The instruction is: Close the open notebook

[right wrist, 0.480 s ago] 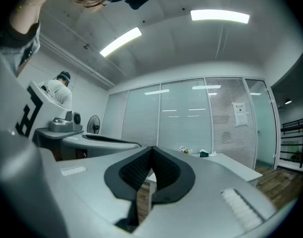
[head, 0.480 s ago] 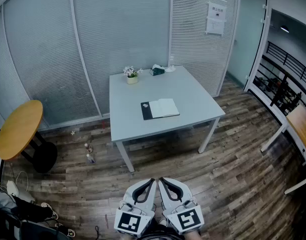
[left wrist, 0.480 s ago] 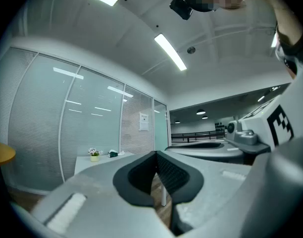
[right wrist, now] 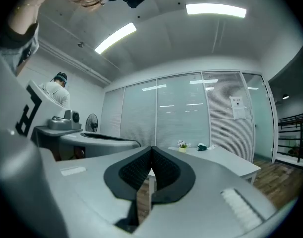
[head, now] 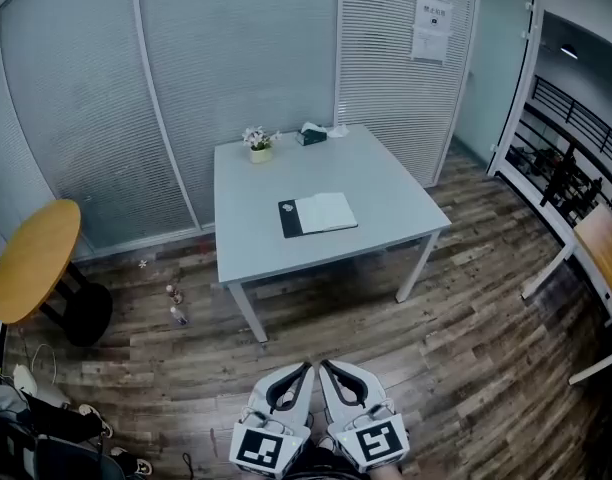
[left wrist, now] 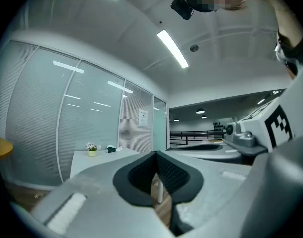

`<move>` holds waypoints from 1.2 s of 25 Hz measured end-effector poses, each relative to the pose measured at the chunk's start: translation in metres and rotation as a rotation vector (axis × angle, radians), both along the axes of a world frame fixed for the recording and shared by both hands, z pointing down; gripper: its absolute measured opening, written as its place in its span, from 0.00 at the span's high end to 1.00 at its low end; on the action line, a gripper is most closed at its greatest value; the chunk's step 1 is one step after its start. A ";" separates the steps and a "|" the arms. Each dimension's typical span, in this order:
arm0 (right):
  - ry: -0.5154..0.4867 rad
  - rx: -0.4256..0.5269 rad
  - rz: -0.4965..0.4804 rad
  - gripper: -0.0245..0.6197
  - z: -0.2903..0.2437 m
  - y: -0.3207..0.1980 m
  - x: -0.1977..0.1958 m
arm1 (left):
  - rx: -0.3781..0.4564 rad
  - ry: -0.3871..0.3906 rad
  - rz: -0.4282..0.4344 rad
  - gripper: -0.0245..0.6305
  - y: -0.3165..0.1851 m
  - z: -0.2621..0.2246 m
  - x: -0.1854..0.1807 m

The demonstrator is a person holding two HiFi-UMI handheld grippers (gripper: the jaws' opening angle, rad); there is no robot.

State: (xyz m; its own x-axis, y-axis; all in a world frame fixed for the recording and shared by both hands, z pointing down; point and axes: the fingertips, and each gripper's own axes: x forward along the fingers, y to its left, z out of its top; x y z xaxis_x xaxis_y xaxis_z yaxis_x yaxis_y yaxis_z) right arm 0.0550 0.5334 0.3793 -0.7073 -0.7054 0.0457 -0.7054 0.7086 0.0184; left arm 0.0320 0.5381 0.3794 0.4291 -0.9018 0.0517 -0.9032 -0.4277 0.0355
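An open notebook (head: 318, 214), dark cover at its left and pale page at its right, lies near the front middle of a light grey square table (head: 386, 183). Both grippers hover side by side at the bottom of the head view, well short of the table over the wooden floor. My left gripper (head: 307, 367) is shut with nothing in it, and so is my right gripper (head: 323, 365). In the left gripper view the left gripper (left wrist: 155, 154) points level toward the table (left wrist: 87, 157). The right gripper (right wrist: 151, 148) in its own view faces the table (right wrist: 226, 160) too.
A small potted flower (head: 257, 144) and a green tissue box (head: 310, 134) stand at the table's far edge. Glass walls with blinds (head: 236, 58) close the back. A round wooden table (head: 34, 260) stands left, another desk (head: 601, 258) right. Small bottles (head: 176, 308) lie on the floor.
The view has shifted slightly; table and notebook sit a touch higher and further left in the picture. Both grippers stay shut, side by side.
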 end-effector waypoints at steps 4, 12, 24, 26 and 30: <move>-0.006 -0.010 0.021 0.96 0.001 -0.025 -0.005 | -0.003 0.012 0.028 0.96 -0.025 0.002 -0.005; -0.013 0.013 0.068 0.96 -0.002 -0.103 -0.022 | -0.011 0.046 0.071 0.96 -0.105 -0.002 -0.026; -0.019 -0.024 0.111 0.83 0.010 -0.203 -0.051 | -0.042 0.051 0.103 0.82 -0.203 0.011 -0.062; -0.020 -0.028 0.113 0.82 0.011 -0.214 -0.056 | -0.047 0.051 0.106 0.81 -0.213 0.013 -0.067; -0.024 -0.041 0.124 0.81 0.013 -0.229 -0.064 | -0.050 0.053 0.115 0.81 -0.229 0.014 -0.076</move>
